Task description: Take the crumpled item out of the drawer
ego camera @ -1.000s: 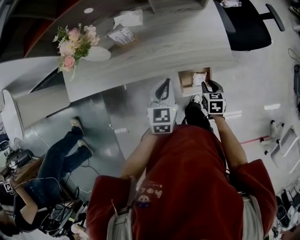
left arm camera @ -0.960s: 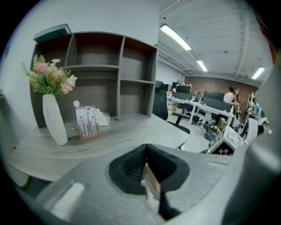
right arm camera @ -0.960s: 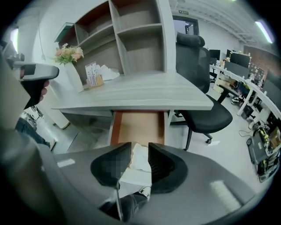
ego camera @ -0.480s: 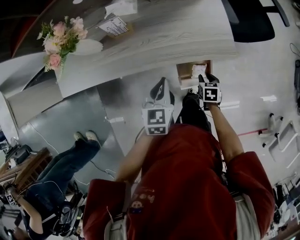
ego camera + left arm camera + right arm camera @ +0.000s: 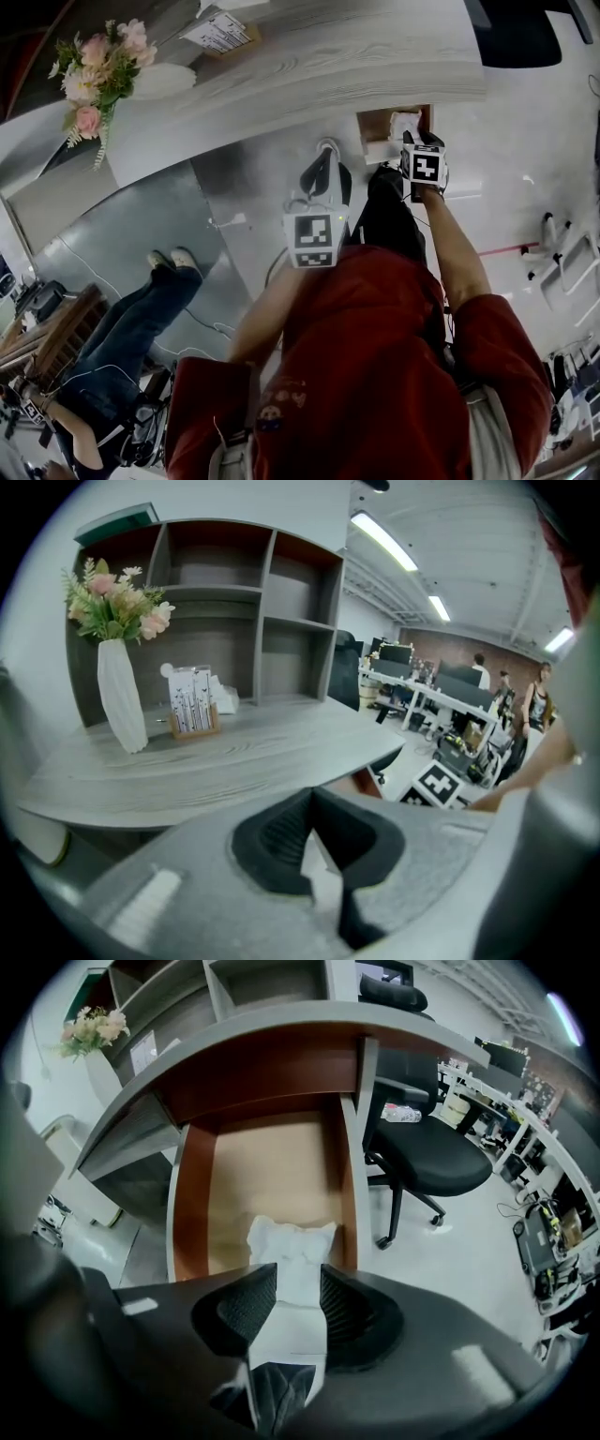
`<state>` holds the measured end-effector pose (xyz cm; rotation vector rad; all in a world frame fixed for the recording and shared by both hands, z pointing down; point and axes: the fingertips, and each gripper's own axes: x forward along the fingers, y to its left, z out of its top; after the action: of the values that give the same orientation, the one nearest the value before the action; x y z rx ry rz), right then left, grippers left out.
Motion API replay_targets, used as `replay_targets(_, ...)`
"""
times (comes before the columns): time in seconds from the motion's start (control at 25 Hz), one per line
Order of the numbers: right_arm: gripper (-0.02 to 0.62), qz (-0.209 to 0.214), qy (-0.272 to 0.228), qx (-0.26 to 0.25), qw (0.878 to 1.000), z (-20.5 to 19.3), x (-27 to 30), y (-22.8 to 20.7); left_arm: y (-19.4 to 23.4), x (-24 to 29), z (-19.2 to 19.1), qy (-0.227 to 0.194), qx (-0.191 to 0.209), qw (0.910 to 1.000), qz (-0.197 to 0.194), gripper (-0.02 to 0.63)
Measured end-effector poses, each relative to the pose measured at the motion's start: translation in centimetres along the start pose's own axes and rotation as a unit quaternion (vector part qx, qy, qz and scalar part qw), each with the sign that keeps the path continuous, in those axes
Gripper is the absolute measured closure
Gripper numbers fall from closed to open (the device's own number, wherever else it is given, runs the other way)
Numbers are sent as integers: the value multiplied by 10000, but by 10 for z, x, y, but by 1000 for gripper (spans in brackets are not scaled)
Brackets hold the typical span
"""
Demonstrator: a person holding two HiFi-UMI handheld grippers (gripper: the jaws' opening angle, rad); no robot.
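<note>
Right gripper view is showing the crumpled item point(image 5: 289, 1241), white and paper-like, lying inside the drawer point(image 5: 192, 1194) at its pulled-out end, beside the wall nearer the chair. It is looking light, soft and easily squashed, so pinching its puffed middle is probably the surest hold. The right gripper point(image 5: 298, 1277) is hanging above the drawer's front edge. Its jaws have just been opening and are standing apart, with the item showing between them unpinched. The left gripper point(image 5: 312, 803) is waiting outside the drawer, jaws together on nothing.

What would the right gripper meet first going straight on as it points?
Most likely the crumpled white item in the open drawer: it shows in line between the right gripper's jaws, which have just been opening. Depth is unclear.
</note>
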<state>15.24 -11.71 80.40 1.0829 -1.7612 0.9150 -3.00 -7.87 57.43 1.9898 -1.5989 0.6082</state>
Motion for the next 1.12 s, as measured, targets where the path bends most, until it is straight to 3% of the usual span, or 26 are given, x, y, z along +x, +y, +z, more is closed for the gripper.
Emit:
replay_targets(0.4, 468, -235, 80, 269, 9993, -3, 19, -9, 11, 1, -10, 114, -16, 9999, 55, 604)
replay_targets(1.12, 469, -433, 542, 186, 9974, -5, 25, -11, 13, -1, -20, 239, -79, 9996, 87, 604)
